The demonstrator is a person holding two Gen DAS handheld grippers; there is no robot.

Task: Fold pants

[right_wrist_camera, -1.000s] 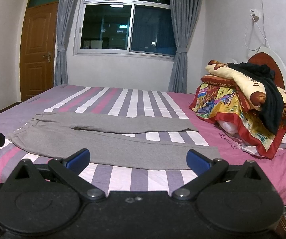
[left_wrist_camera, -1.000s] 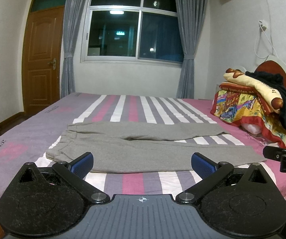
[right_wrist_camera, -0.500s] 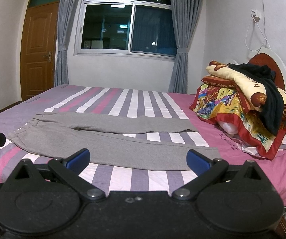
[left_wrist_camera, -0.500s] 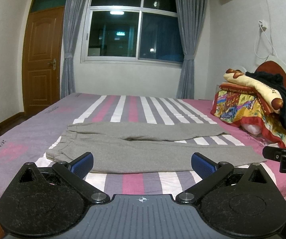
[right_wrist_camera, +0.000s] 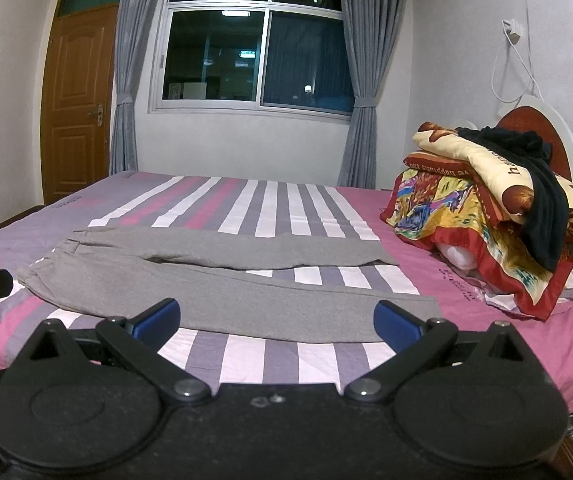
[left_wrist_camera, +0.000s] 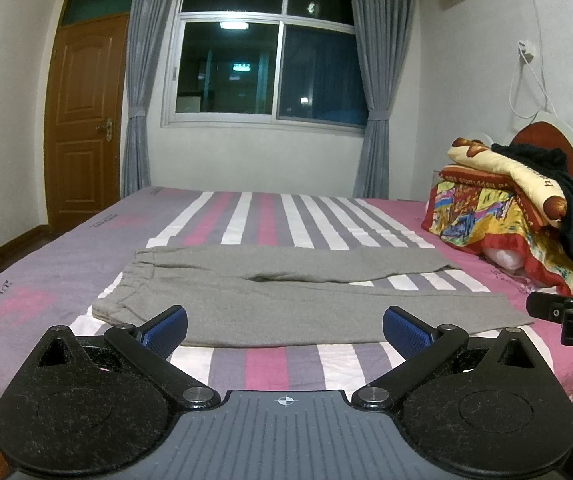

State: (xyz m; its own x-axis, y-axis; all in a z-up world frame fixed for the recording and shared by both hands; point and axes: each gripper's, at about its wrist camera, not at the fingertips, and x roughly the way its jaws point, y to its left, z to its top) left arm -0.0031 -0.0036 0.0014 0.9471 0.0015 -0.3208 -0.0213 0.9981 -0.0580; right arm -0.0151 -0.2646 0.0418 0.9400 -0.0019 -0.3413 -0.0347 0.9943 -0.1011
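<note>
Grey sweatpants [left_wrist_camera: 286, 300] lie flat on the striped bed [left_wrist_camera: 286, 364], legs splayed toward the blanket pile [left_wrist_camera: 506, 216], waistband away from it. Left claw [left_wrist_camera: 284, 326] and right claw [right_wrist_camera: 278, 322] both wide, empty, short of the near leg, likely staged for the first fold.

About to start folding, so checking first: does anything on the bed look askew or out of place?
Nothing stands out. The gray pants lie flat on the striped bed, legs slightly splayed, waistband to the left. Only a black garment droops loosely over the bedding pile by the headboard.
</note>
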